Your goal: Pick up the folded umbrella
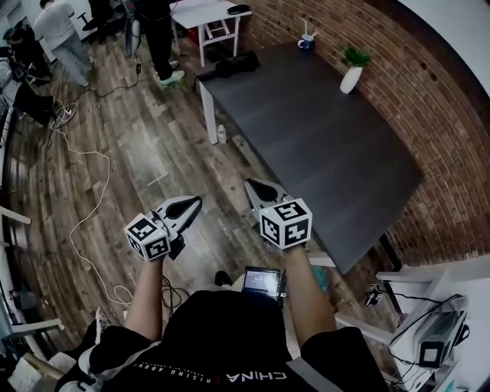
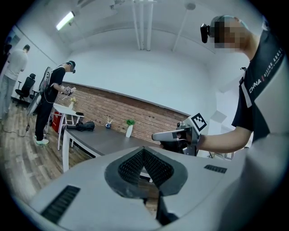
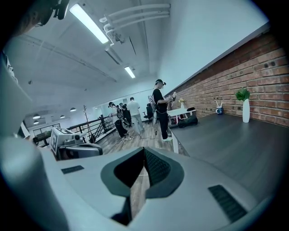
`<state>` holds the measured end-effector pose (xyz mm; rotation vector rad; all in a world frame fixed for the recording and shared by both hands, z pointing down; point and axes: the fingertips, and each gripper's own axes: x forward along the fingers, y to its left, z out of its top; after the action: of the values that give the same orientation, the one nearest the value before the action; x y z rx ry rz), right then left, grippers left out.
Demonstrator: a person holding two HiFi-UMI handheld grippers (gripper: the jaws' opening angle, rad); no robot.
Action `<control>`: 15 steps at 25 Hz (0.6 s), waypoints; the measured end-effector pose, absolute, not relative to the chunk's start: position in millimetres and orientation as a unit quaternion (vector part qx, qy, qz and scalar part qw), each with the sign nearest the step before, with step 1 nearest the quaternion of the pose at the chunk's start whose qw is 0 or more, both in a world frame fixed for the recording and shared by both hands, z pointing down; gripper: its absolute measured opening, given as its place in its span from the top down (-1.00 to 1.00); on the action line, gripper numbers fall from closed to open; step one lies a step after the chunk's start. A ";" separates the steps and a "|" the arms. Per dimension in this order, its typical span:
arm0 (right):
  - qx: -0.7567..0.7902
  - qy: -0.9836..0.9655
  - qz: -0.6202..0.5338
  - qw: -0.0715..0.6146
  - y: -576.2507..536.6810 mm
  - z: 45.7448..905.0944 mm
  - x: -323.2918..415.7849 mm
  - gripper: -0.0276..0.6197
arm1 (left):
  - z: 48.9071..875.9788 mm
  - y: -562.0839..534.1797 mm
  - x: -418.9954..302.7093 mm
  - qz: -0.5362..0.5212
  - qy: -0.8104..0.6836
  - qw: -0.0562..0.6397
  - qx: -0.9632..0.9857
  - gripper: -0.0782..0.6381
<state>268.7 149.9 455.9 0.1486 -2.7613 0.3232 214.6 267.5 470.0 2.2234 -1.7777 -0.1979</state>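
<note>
The folded umbrella point(image 1: 236, 63) is a black bundle lying at the far end of a long dark table point(image 1: 321, 130). It also shows in the left gripper view as the umbrella point(image 2: 83, 127) and in the right gripper view as the umbrella point(image 3: 186, 122). My left gripper point(image 1: 195, 200) hangs over the wooden floor, well short of the table, shut and empty. My right gripper point(image 1: 251, 184) is beside it, near the table's near corner, jaws shut with nothing between them. Each gripper sees the other: right gripper point(image 2: 156, 136), left gripper point(image 3: 100, 151).
A white vase with a plant point(image 1: 351, 76) and a blue cup point(image 1: 306, 42) stand along the brick wall side of the table. A white table point(image 1: 200, 14) and several people stand beyond. Cables point(image 1: 84, 214) trail over the floor at left.
</note>
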 end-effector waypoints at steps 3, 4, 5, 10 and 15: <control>0.053 -0.974 0.118 0.184 144.7 462.4 257.5 0.90 | 476.8 263.8 203.9 -0.071 -0.617 0.151 0.769 0.77; 0.052 -0.974 0.120 0.185 142.2 464.9 253.5 0.89 | 478.8 261.7 200.6 -0.071 -0.617 0.153 0.769 0.77; 0.051 -0.973 0.122 0.186 139.0 467.2 248.8 0.89 | 480.5 258.9 197.0 -0.071 -0.616 0.154 0.769 0.77; 0.042 -0.973 0.131 0.184 116.2 475.5 215.5 0.89 | 488.2 237.9 171.7 -0.064 -0.619 0.159 0.766 0.77; 0.029 -0.975 0.134 0.177 82.1 474.8 170.6 0.89 | 486.2 203.4 131.5 -0.054 -0.628 0.155 0.761 0.77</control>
<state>170.6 82.1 474.8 0.0827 -2.7587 0.3785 131.5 203.4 486.2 2.1794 -1.8004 -0.1559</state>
